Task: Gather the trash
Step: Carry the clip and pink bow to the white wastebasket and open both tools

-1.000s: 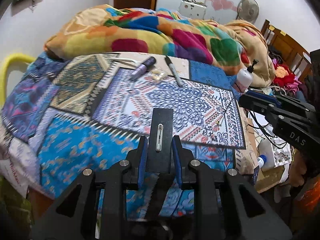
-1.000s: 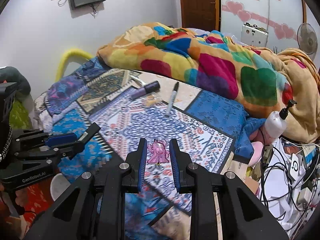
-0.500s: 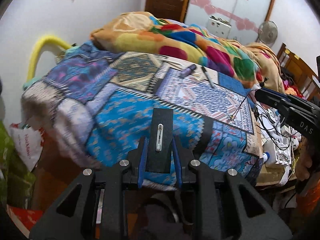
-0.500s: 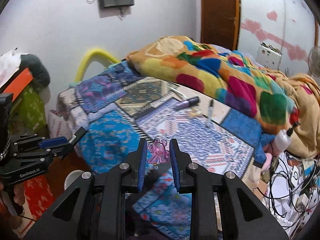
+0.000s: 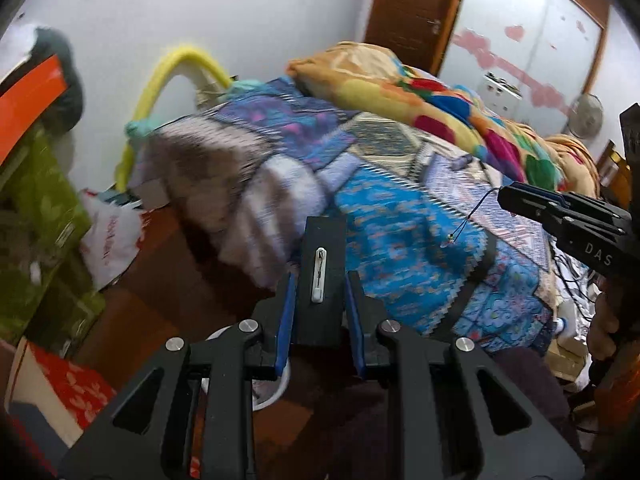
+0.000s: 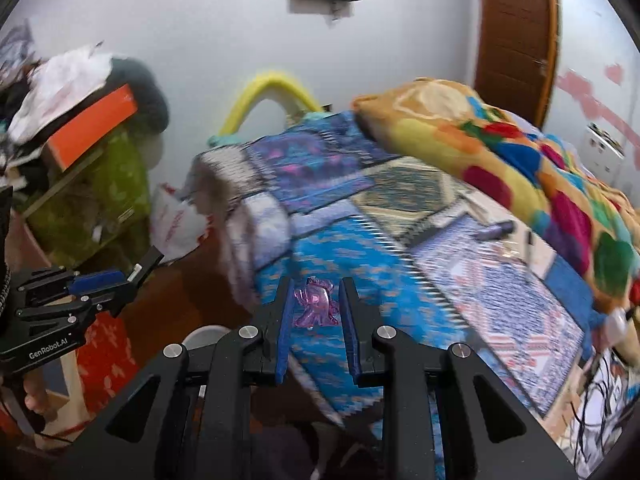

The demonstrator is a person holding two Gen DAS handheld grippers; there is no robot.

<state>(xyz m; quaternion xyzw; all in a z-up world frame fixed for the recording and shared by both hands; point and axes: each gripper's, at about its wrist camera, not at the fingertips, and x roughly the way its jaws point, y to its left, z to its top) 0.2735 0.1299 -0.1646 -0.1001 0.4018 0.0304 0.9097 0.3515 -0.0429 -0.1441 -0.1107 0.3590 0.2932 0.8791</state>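
A: It's a cluttered bedroom: a bed under a blue patterned patchwork bedspread (image 5: 404, 236), a multicoloured fleece blanket (image 5: 440, 108) heaped at its far side, a brown wooden door (image 5: 408, 12) behind.

B: And the trash?

A: Both pieces are already in the jaws. The left gripper (image 5: 320, 292) is clamped on a flat black card carrying a white safety pin (image 5: 320, 276), the card's long axis running straight out toward twelve o'clock. The right gripper (image 6: 316, 308) pinches a small translucent purple plastic figure (image 6: 314, 306); a thin blue thread (image 5: 474, 212) dangles from its tip in the left view.

B: Where would they go?

A: My guess is the white round rim (image 5: 276, 384), perhaps a bin, just under the left jaws at six o'clock. In the right view the same rim (image 6: 202, 334) sits at about eight o'clock, so the left hand looks nearer. It is mostly hidden, though.

B: Any writing?

A: "DAS" on the right gripper's body, "GenRobot.AI" on the left one's. Red lettering on a white plastic bag (image 5: 110, 244) by the bed is too blurred to read.
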